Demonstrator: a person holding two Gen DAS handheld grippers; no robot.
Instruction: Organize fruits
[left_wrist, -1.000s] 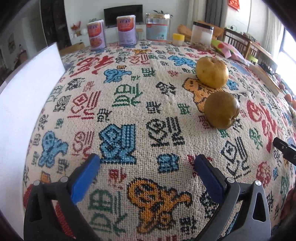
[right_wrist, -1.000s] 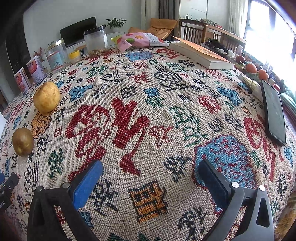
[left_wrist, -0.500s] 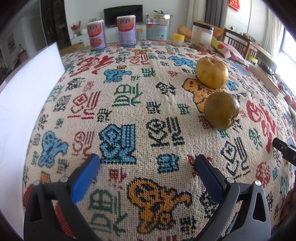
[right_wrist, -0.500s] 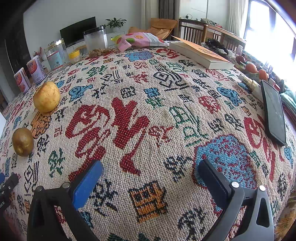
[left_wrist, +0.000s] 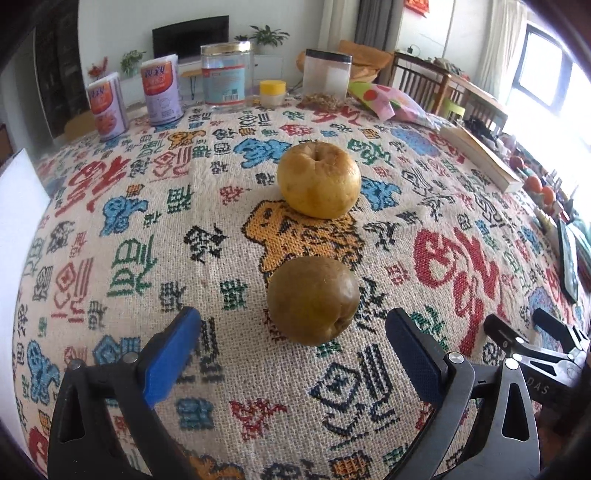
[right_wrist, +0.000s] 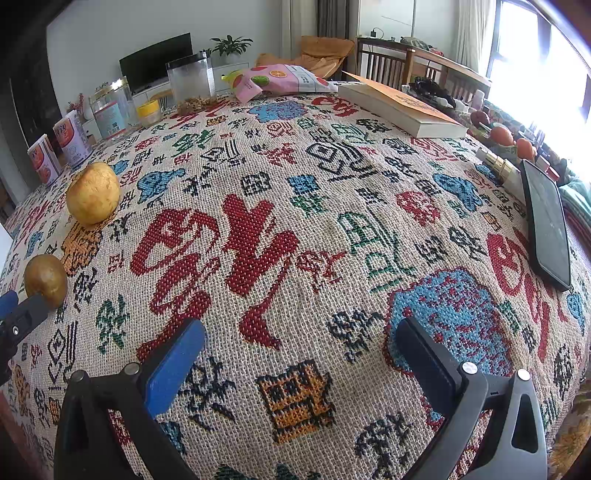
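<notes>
Landmark: woven patterned tablecloth (left_wrist: 147, 229), cream ground with red, blue, green and orange motifs, covering the whole table.

- Left gripper (left_wrist: 293, 332), black frame with blue pads: jaws spread wide, empty, low over the cloth's near part. Seen also at the left border of the right wrist view (right_wrist: 14, 314).
- Brownish-green round fruit (left_wrist: 313, 300), dull-skinned, possibly a pear: resting on the cloth just ahead of the left gripper, roughly in line with the gap between its fingers, touched by neither.
- Larger yellow round fruit (left_wrist: 319, 179), dimpled top with russet specks: on the cloth beyond the brownish-green one, near but apart, above an orange animal motif.
- Right gripper (right_wrist: 301, 345), same build: spread apart, empty, over a bare stretch of cloth well to the right of both fruits.
- Two printed tins (left_wrist: 107, 107), clear jar with gold lid (left_wrist: 226, 74), small yellow-lidded pot (left_wrist: 272, 92), clear square canister (left_wrist: 327, 75): along the cloth's far edge.
- Pink printed snack bag (right_wrist: 280, 79), thick orange-covered book (right_wrist: 400, 109): far right part of the cloth.
- Black phone (right_wrist: 546, 225), face up: right edge of the cloth.
- White board (left_wrist: 16, 236): left edge.
</notes>
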